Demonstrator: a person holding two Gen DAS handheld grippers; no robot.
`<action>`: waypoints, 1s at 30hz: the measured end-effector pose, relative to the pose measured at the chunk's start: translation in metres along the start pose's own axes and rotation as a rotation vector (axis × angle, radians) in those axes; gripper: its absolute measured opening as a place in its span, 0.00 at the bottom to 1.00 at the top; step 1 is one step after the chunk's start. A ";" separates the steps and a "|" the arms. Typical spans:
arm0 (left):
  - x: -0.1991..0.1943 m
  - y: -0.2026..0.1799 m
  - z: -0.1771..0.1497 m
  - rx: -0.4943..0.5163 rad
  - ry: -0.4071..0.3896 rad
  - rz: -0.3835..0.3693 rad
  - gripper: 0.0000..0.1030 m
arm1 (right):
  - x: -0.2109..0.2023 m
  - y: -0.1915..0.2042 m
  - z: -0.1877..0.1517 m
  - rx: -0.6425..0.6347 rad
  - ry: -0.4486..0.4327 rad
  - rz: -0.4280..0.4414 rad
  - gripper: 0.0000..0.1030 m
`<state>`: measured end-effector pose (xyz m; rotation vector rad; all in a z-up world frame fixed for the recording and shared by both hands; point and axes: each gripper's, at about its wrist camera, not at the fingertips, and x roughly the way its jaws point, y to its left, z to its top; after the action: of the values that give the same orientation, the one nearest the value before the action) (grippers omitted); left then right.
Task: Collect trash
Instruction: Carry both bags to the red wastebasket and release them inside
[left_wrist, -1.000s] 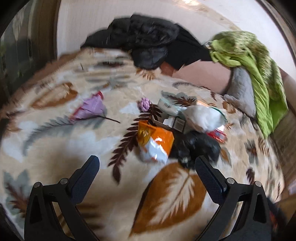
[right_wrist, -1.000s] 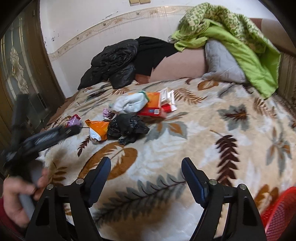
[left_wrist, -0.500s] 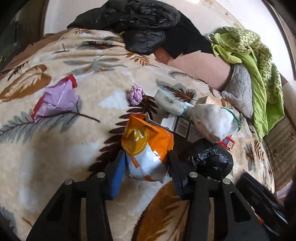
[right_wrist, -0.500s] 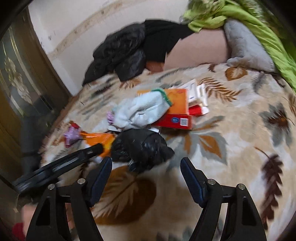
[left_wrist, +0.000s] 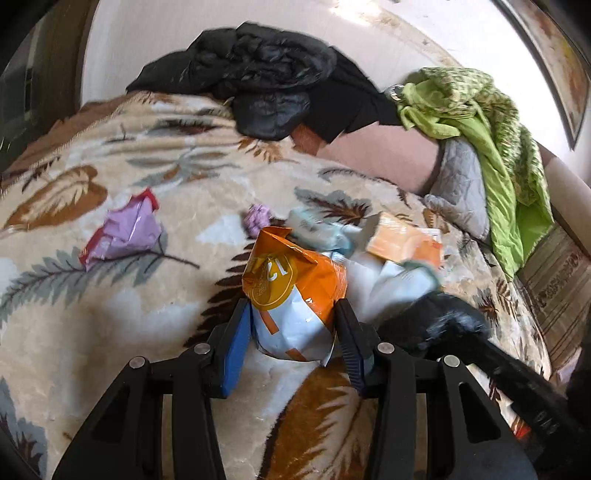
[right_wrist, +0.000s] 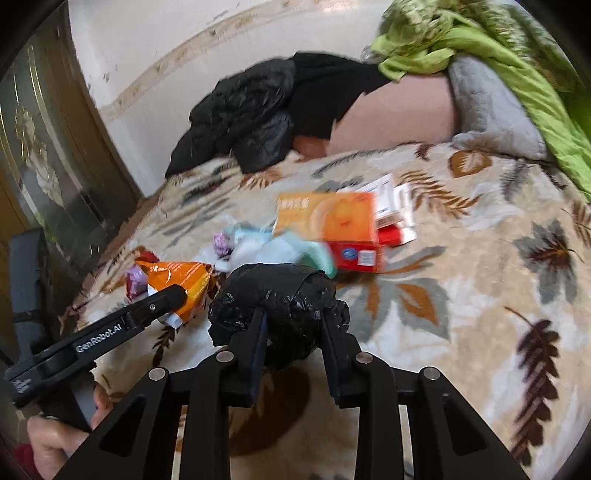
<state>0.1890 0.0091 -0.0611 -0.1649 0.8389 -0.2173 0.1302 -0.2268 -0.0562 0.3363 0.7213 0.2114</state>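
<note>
On the leaf-patterned blanket lies a heap of trash. My left gripper is shut on an orange and white snack bag, its pads pressing both sides. My right gripper is closing its jaws on a crumpled black plastic bag, and the pads squeeze it. Just to the left, the same view shows the snack bag in the left gripper. Behind lie an orange box, a red box, a white and teal bag, a purple wrapper and a small purple wad.
A black jacket is piled against the wall at the back. A green blanket drapes over a grey pillow at the right. A dark door stands left of the bed. A person's hand holds the left gripper.
The left jaws went from wide open to shut on the snack bag, which now stands more upright. The right gripper moved forward to the black bag and closed on it.
</note>
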 end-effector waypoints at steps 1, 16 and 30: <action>-0.002 -0.003 -0.001 0.013 -0.009 -0.001 0.43 | -0.007 -0.003 0.001 0.013 -0.021 -0.001 0.29; -0.027 -0.046 -0.023 0.160 -0.065 -0.106 0.43 | -0.064 -0.030 -0.003 0.114 -0.118 -0.096 0.29; -0.067 -0.198 -0.082 0.473 0.102 -0.537 0.43 | -0.264 -0.133 -0.063 0.335 -0.244 -0.323 0.29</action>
<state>0.0593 -0.1702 -0.0216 0.0711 0.8091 -0.9248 -0.0962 -0.4160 0.0112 0.5475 0.5573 -0.2572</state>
